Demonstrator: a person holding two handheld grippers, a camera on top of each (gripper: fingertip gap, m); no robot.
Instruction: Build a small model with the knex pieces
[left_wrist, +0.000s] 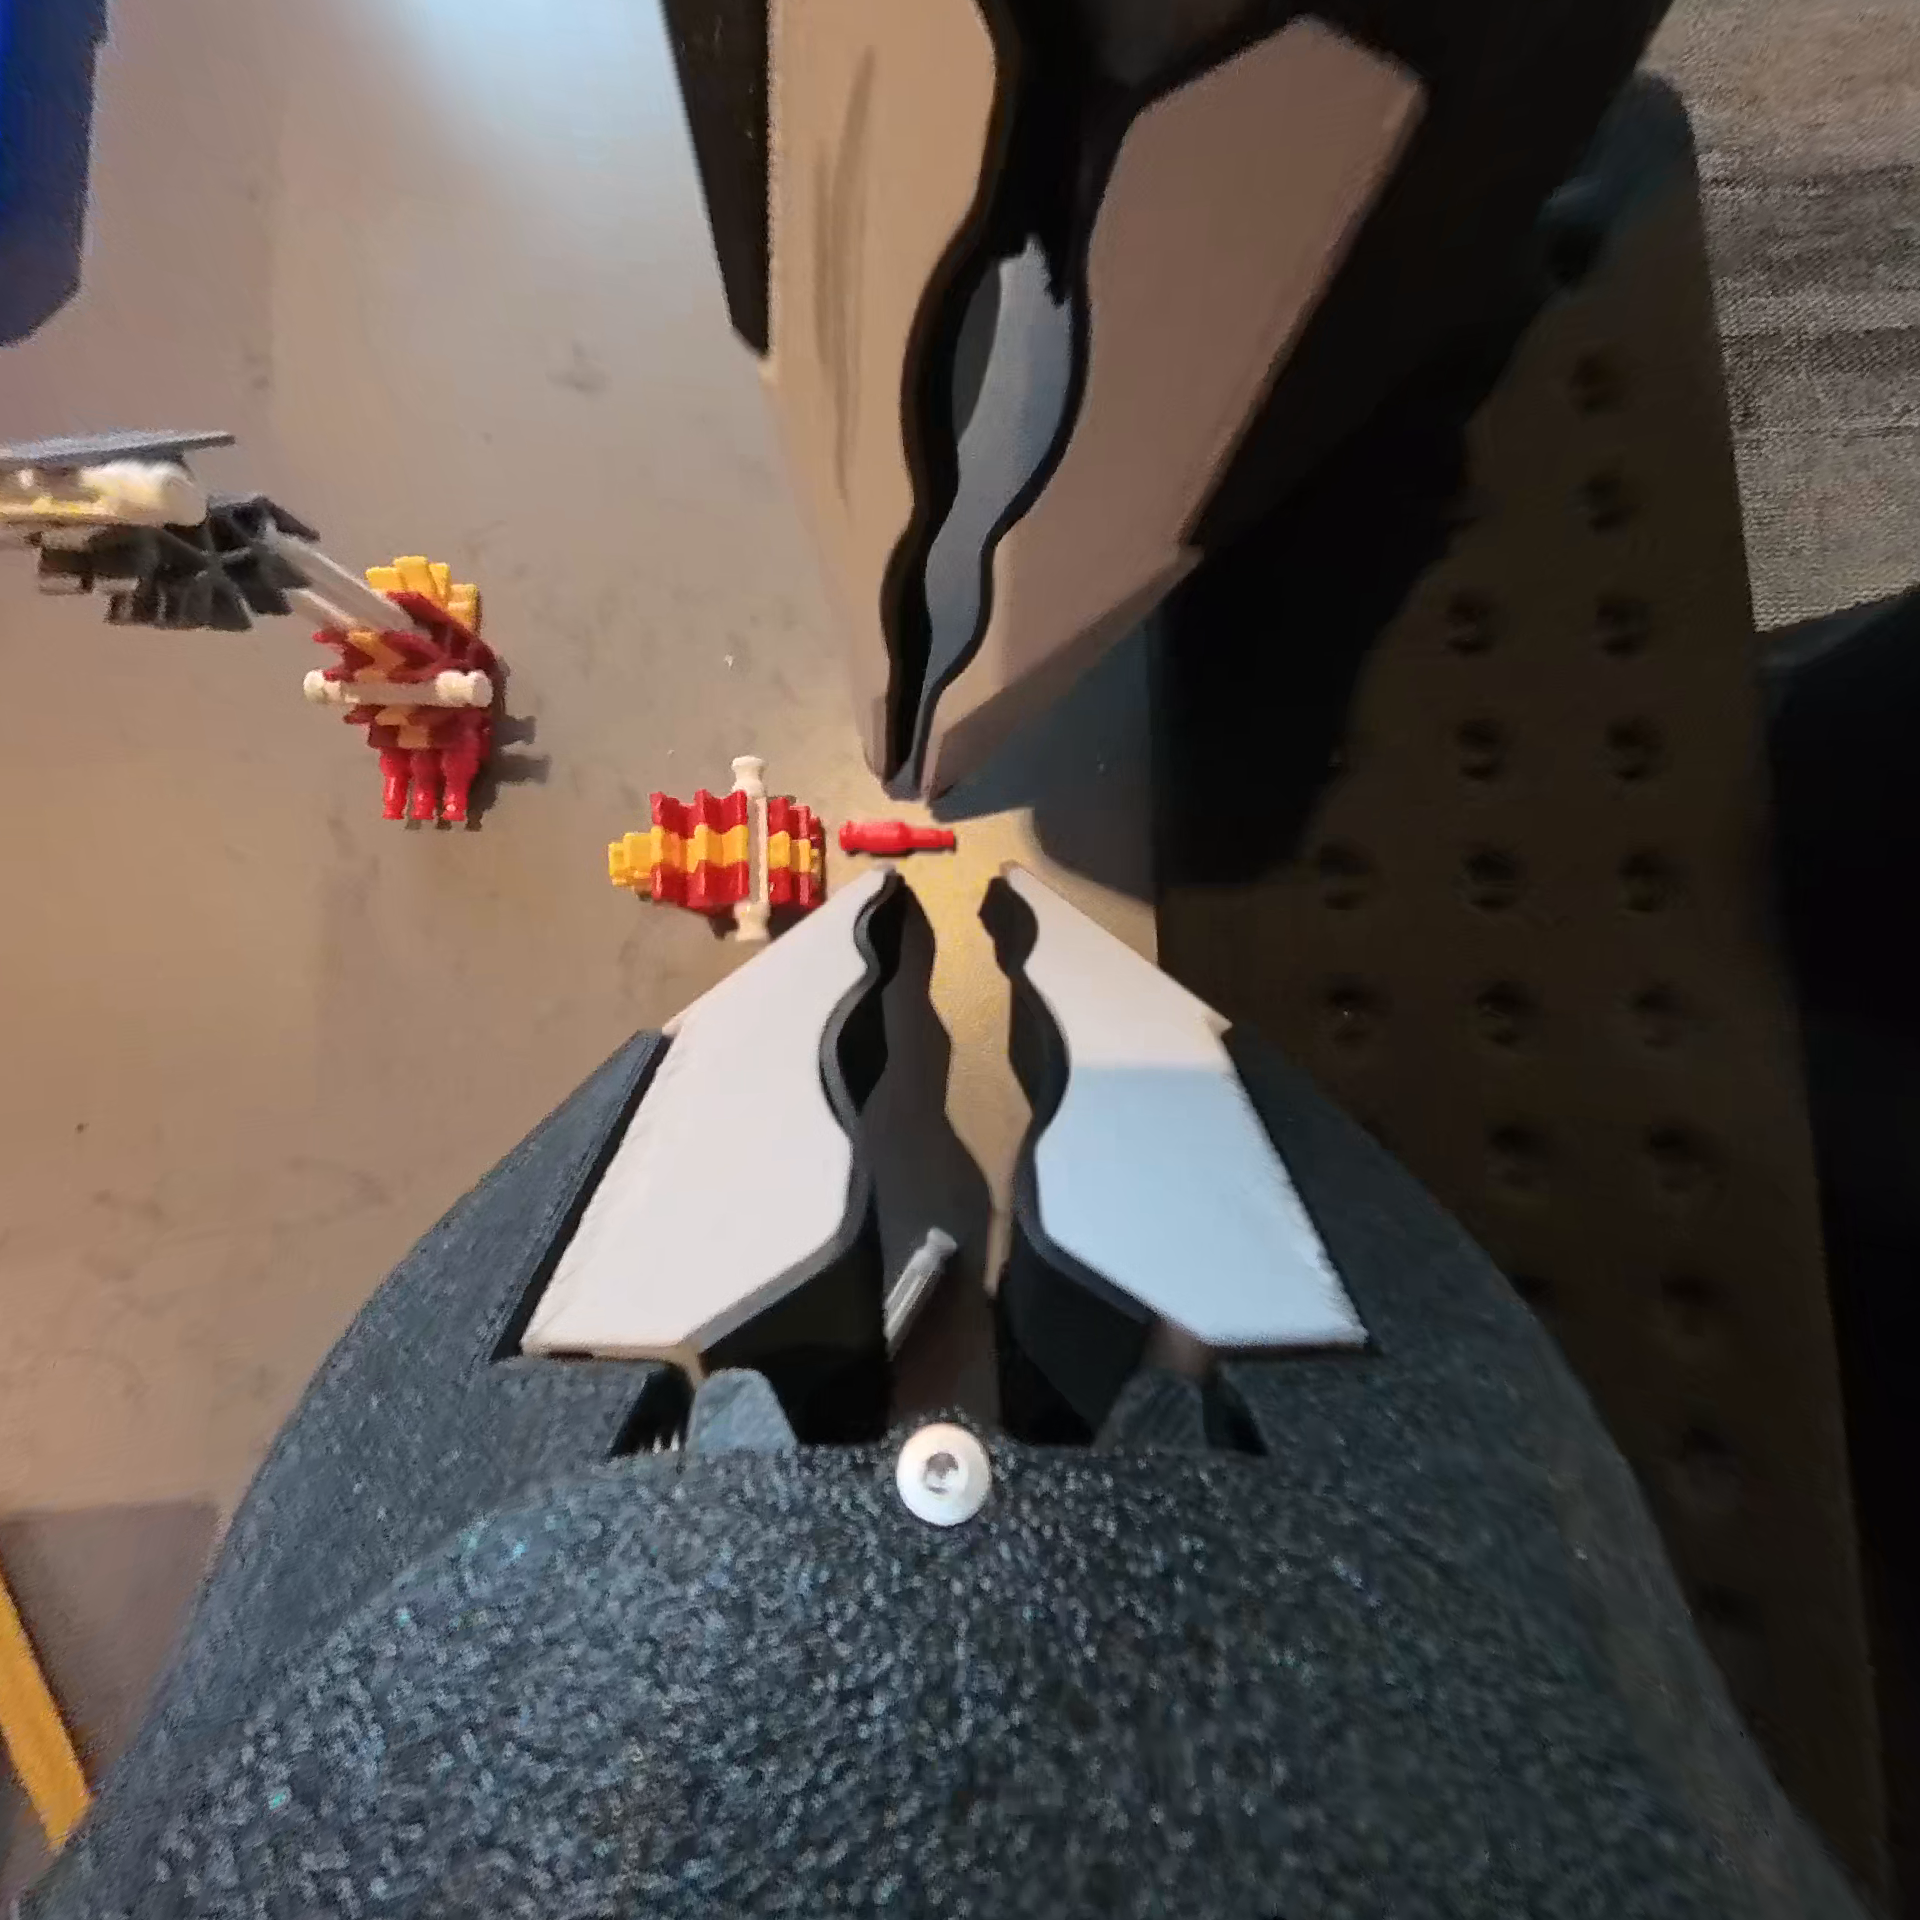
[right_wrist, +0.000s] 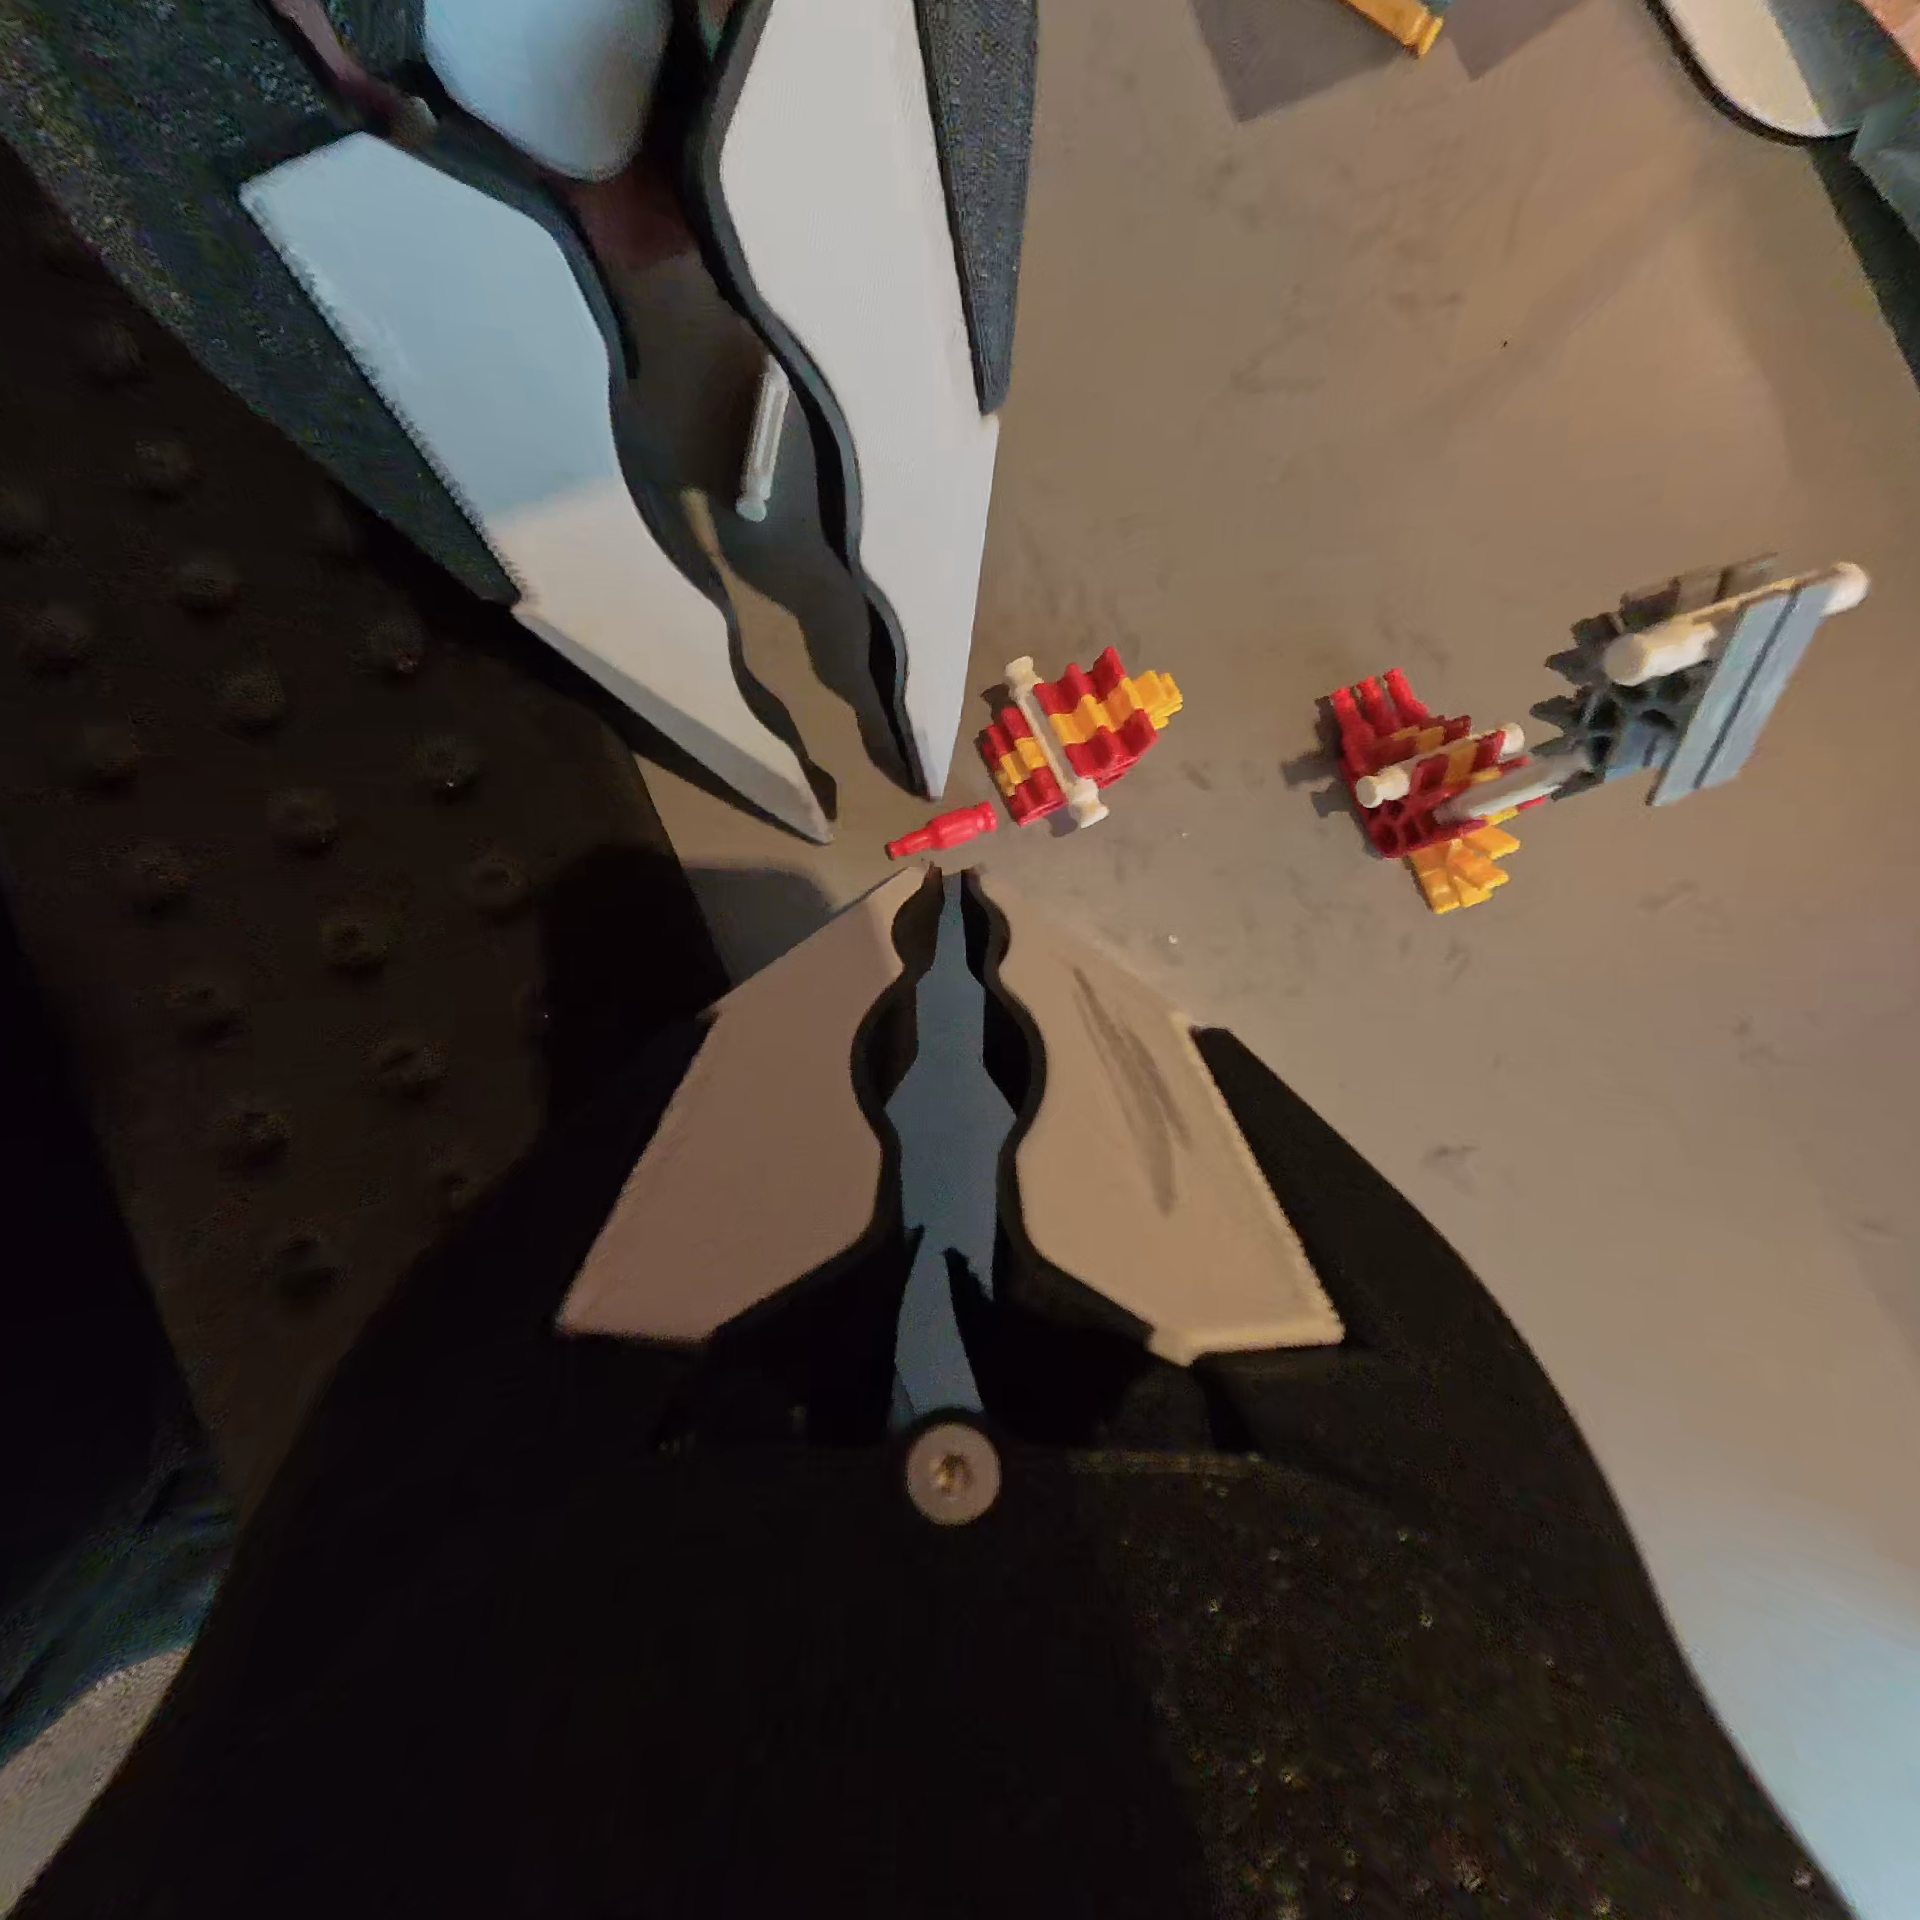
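Red rod — one, two red-yellow stacks, two tools.

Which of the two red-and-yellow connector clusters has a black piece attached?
The farther cluster, away from both grippers: a grey rod joins it to a black connector. The nearer cluster, beside the loose red rod, has none.

Warm, rather dim indoor light falls on the tan tabletop, brightest in a yellowish patch around the small red rod. The left gripper catches cool, bluish-white light on its finger plates, while the right gripper sits in deep shadow — its black body almost without detail. The dark perforated mat is underexposed. Both views bend strongly toward the edges — wide-angle distortion — and the near housings and the far gripper's outlines are soft with blur. Small shadows lie beside the red-and-yellow block cluster.
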